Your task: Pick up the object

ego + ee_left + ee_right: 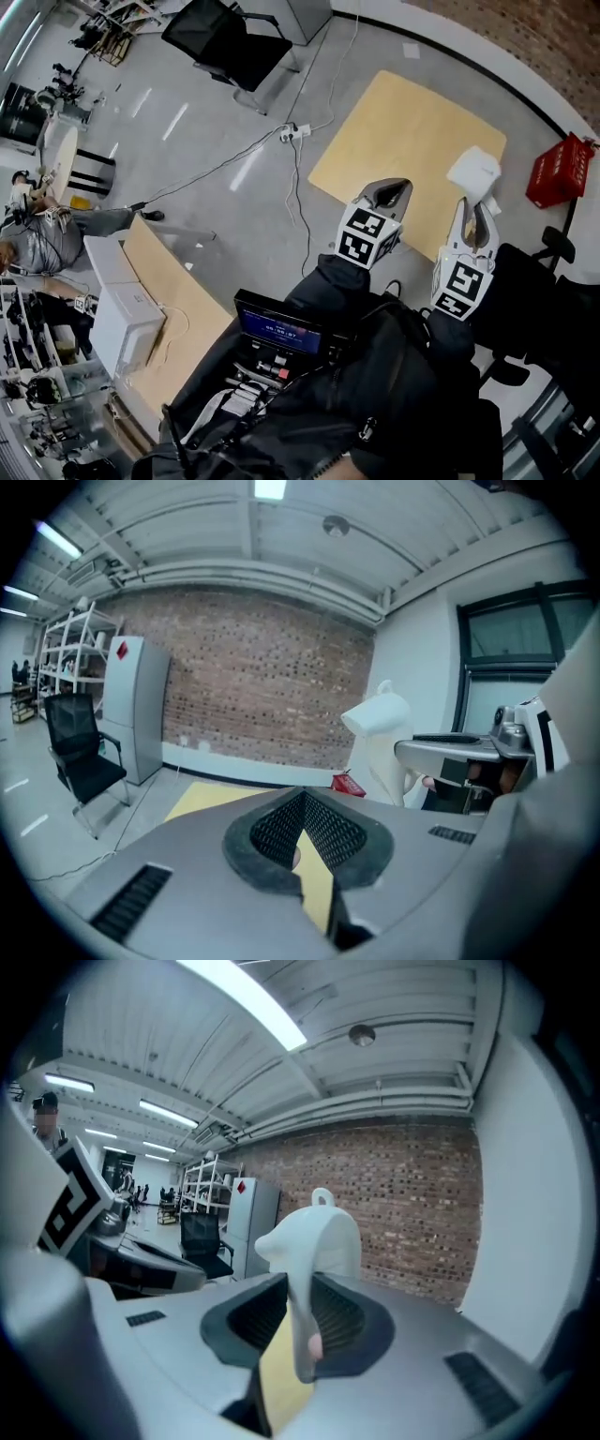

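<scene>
The object is a white plastic piece with a small loop on top (319,1237). My right gripper (302,1288) is shut on it, its thin lower edge pinched between the mesh pads. In the head view the white object (474,172) sticks out past the right gripper (478,217), over the corner of a pale wooden board (403,141) on the floor. My left gripper (389,192) is raised beside it, apart from the object, tips together and empty. The left gripper view shows its own jaws (303,803) meeting at the tips, and the white object (380,716) to the right.
A red basket (560,171) stands right of the board. A black chair (230,42), a power strip (293,132) and cables lie on the grey floor. A desk with white boxes (122,309) is at left, with a seated person (37,239) beyond. Dark chairs crowd the right.
</scene>
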